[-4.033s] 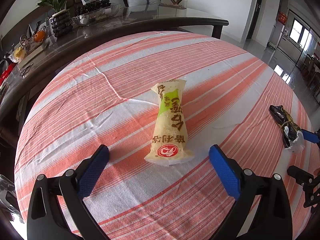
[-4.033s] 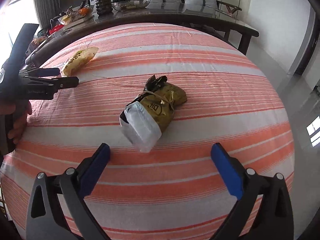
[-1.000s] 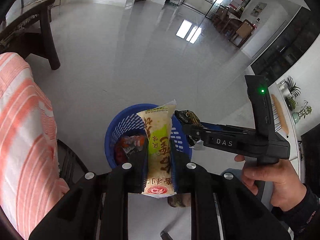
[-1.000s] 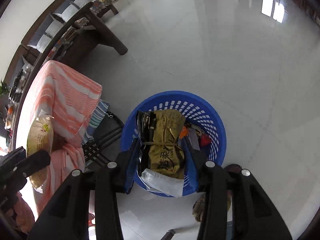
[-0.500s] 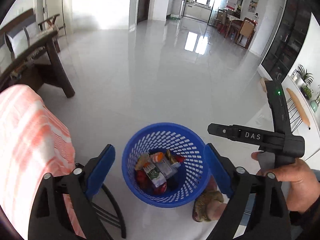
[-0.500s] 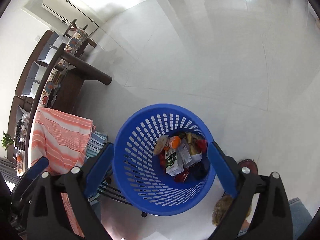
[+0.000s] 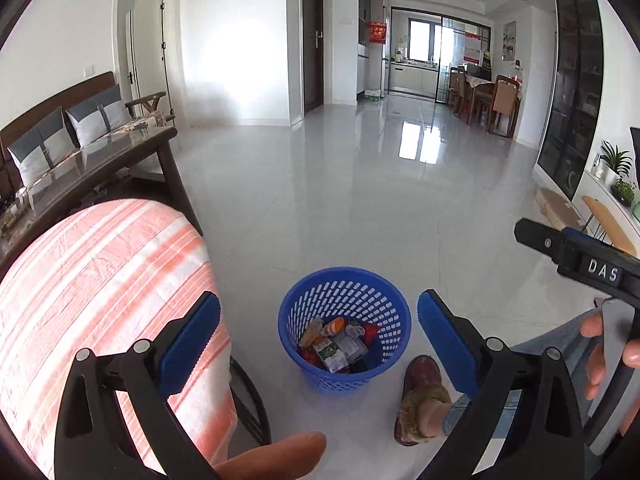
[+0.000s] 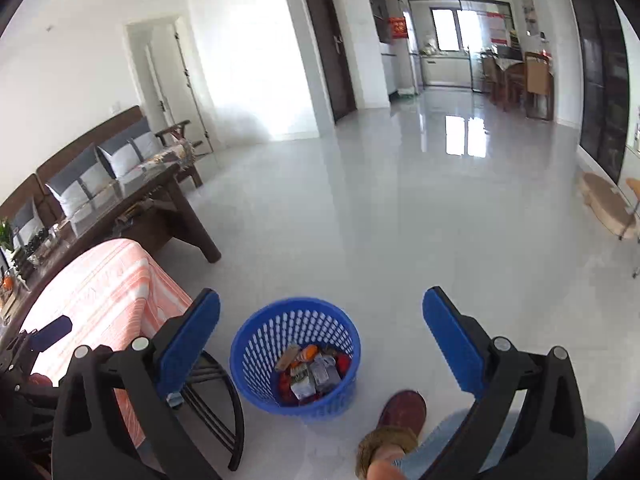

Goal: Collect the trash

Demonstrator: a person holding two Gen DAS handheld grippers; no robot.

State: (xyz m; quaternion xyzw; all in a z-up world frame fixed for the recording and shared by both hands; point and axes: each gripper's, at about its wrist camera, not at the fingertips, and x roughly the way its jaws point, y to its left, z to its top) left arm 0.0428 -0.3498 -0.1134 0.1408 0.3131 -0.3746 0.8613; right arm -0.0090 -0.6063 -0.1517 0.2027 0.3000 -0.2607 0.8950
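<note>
Hovering, both tongs [image 7: 318, 338] [image 8: 320, 336] spread empty, tilted down over basket [image 7: 344, 380].

One blue basket [image 7: 345, 300], one slippered foot [image 7: 420, 376], two tools — perhaps six wrappers [image 7: 336, 346] inside.

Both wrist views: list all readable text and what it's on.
"DAS": white letters on the black body of the right tongs, seen in the left wrist view.
Red hanging sign by the far kitchen doorway: characters too small to read.
Red notices on the glass sliding door: too small to read.
Printed cartons and wrappers in the blue perforated plastic basket: print blurred, unreadable.
No other text is legible in either view.
</note>
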